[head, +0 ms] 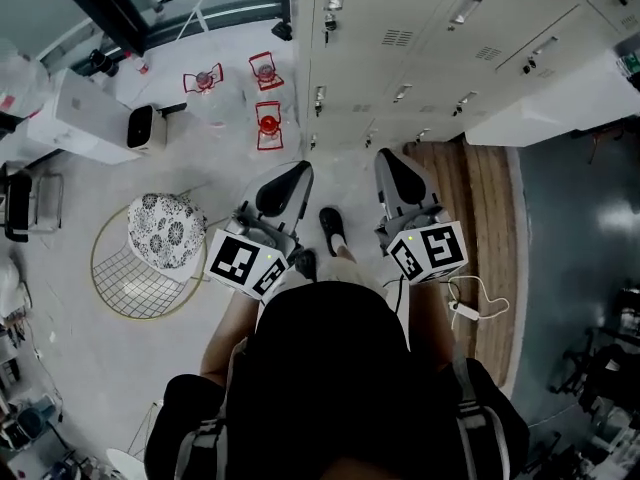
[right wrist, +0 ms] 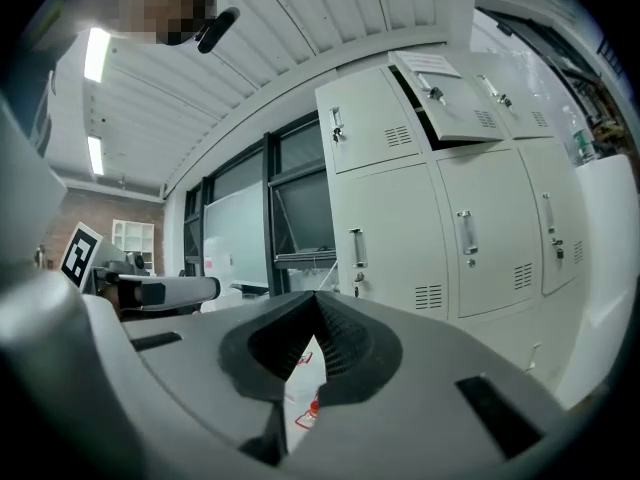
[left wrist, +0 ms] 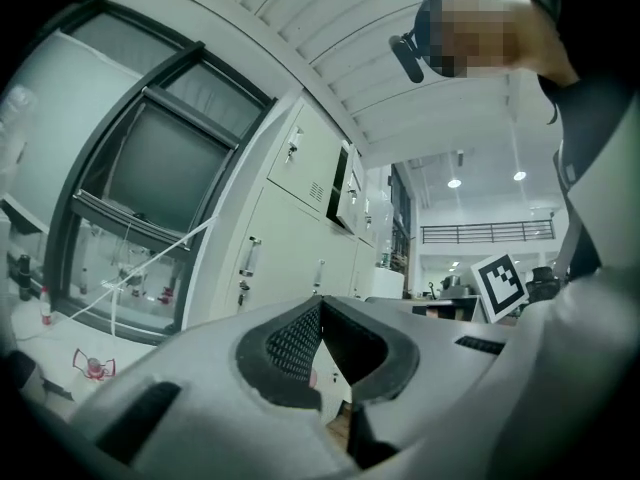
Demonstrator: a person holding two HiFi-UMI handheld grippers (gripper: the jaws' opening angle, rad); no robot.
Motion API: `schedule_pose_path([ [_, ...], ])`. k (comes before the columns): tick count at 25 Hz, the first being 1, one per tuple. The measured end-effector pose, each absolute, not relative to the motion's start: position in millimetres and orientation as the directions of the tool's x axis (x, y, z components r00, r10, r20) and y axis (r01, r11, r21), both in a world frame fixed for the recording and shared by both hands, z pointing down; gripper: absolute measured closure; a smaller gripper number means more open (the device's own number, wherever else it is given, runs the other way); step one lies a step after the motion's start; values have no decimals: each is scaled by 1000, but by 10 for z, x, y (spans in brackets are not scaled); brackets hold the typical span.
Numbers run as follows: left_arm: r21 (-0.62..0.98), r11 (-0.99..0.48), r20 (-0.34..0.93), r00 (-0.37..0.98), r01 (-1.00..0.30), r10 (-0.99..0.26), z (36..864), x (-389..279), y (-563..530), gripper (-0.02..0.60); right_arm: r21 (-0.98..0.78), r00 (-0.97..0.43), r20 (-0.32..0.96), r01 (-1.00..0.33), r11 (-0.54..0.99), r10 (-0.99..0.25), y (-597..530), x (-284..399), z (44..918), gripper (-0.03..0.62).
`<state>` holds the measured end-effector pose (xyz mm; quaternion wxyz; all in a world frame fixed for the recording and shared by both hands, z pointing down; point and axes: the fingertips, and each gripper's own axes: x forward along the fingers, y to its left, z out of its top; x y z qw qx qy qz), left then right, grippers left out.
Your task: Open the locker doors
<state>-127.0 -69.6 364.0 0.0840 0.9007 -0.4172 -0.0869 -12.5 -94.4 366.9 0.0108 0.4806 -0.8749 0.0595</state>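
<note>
Both grippers are out in front of you and pointing level at the lockers (head: pixel 420 28), neither one touching them. The left gripper (head: pixel 295 173) has its jaws together, tips meeting, nothing between them. Same for the right gripper (head: pixel 388 163): jaws closed tip to tip, empty. The locker bank is ahead, at the far right of the floor, and runs off to the right past a white desk (head: pixel 560 108). In the right gripper view, one upper door (right wrist: pixel 450 108) stands ajar, tilted out from the bank. The tall door below it is flush, with its vertical handle (right wrist: pixel 358 248) near its left edge. The left gripper view has the lockers right of centre and a dark-framed window (left wrist: pixel 150 168) to their left. Near left on the floor is a wire chair (head: pixel 135 268) with a patterned cushion (head: pixel 165 230). Three red-framed items (head: pixel 268 123) sit on the floor further out, just left of the lockers. One shoe (head: pixel 332 226) shows between the grippers.
</note>
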Motion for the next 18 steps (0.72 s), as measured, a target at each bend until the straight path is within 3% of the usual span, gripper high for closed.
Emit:
schedule_pose_path([
  [18,195,-375,-68,369,-906,-927,3516,-1444,-1505,563,-114,-731,52,-681,724,-680,-2509,-538,3575,588],
])
